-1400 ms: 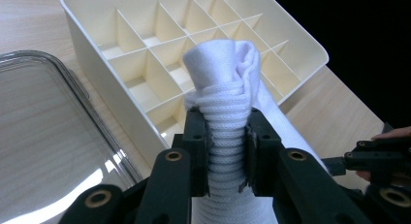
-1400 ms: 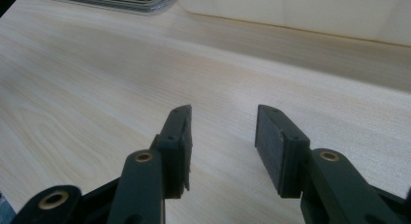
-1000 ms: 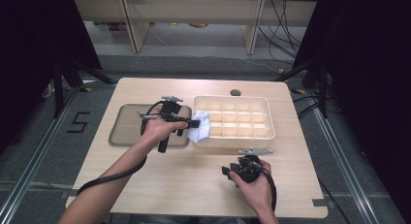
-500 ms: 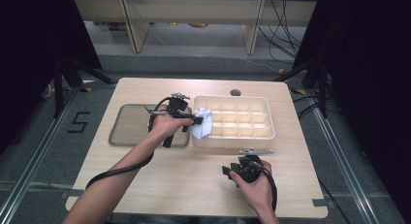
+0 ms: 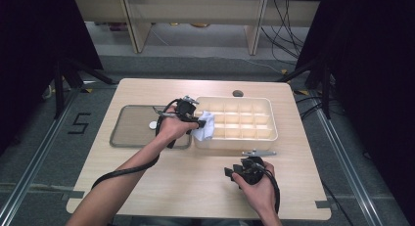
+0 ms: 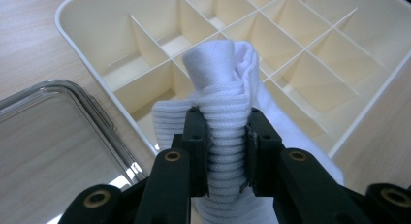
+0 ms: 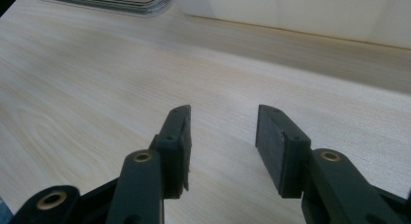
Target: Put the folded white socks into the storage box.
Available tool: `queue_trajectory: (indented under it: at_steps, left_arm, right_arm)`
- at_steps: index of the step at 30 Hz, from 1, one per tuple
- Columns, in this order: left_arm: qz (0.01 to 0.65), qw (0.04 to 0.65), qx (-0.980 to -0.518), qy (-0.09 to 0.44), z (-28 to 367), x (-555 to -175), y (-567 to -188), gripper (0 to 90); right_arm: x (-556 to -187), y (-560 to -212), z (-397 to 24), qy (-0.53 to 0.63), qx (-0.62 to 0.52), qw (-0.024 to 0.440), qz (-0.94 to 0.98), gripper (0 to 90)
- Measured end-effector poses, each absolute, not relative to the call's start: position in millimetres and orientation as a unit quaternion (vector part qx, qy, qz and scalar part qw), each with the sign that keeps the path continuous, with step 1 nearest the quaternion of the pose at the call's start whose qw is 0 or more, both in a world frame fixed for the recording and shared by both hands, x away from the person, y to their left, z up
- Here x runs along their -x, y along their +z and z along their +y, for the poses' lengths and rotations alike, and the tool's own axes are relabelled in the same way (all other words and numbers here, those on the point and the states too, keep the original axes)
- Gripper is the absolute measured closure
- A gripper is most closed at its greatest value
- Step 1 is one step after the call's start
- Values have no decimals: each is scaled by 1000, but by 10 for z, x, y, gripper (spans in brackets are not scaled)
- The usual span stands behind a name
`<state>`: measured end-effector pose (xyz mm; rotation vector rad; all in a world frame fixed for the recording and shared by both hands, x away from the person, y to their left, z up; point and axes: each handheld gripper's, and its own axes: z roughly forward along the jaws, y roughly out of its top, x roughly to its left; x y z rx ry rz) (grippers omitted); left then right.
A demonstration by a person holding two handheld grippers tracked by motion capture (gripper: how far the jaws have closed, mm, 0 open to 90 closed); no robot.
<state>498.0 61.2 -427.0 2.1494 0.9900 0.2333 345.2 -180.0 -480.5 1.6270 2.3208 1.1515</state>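
One white ribbed cloth (image 6: 228, 132), rolled up, is clamped between the jaws of the left gripper (image 6: 227, 136) and hangs over the near-left corner of the one cream divided box (image 5: 264, 133), above its corner compartments. One clear lid (image 5: 127, 133) lies flat just left of the box, touching the table (image 5: 171, 187). The right gripper (image 7: 222, 146) hovers over bare wood in front of the box, its jaws apart with nothing between them

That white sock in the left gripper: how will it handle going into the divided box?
The white sock probably flops: it bulges and folds around the left gripper pads. Its ribbed knit looks grippy. Loose folds may drape over the divided box partitions.
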Motion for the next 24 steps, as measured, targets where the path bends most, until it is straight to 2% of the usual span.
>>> queue_trajectory:
  at_steps: [10, 24]
  left_arm:
    - [350, 337, -865, 128, 498, -4959, -4314, 739]
    - [327, 287, -890, 135, 382, -4971, -4371, 740]
  right_arm:
    - [-3453, -4810, -1804, 377, -533, 47, 756, 572]
    - [-3452, -4802, -1818, 369, -537, 46, 757, 572]
